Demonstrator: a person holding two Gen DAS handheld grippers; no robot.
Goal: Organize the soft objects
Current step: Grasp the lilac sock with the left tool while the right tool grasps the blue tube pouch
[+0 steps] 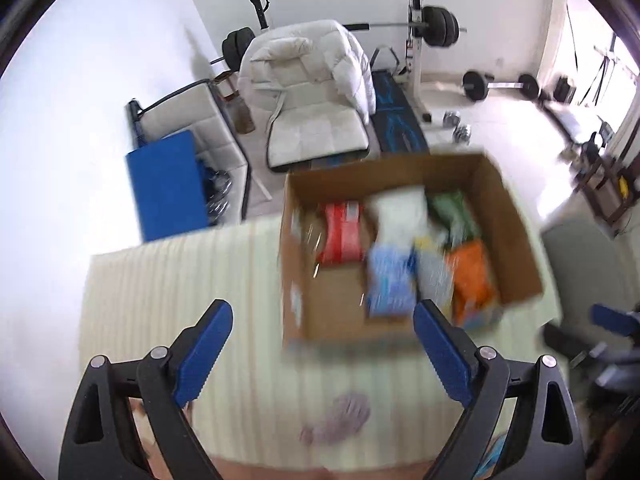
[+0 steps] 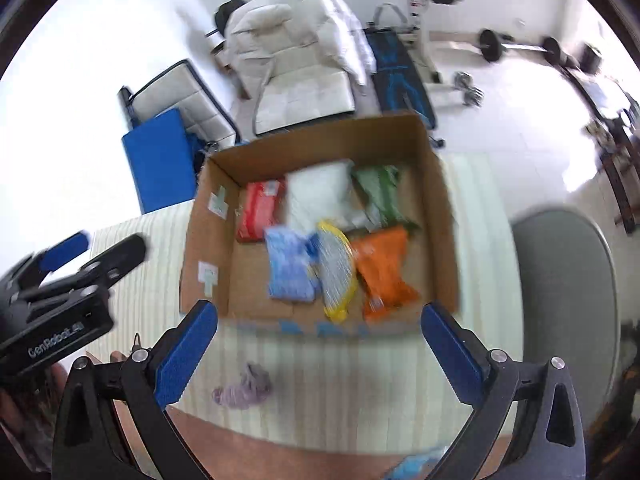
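"GenRobot.AI" on left hand-held gripper (image 2: 66, 258) body — both hand-held grippers, right (image 2: 320, 344) included, wide open, empty.

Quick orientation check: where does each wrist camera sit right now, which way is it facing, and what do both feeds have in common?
Left wrist: on the left gripper, looking steeply down at the cardboard box on the striped mat; own open blue fingers frame it, the right gripper at the right edge.
Right wrist: on the right gripper, also angled down over the cardboard box; own open fingers, the left gripper at left.
Shared: box with coloured packets, purple cloth, white chair, barbell.
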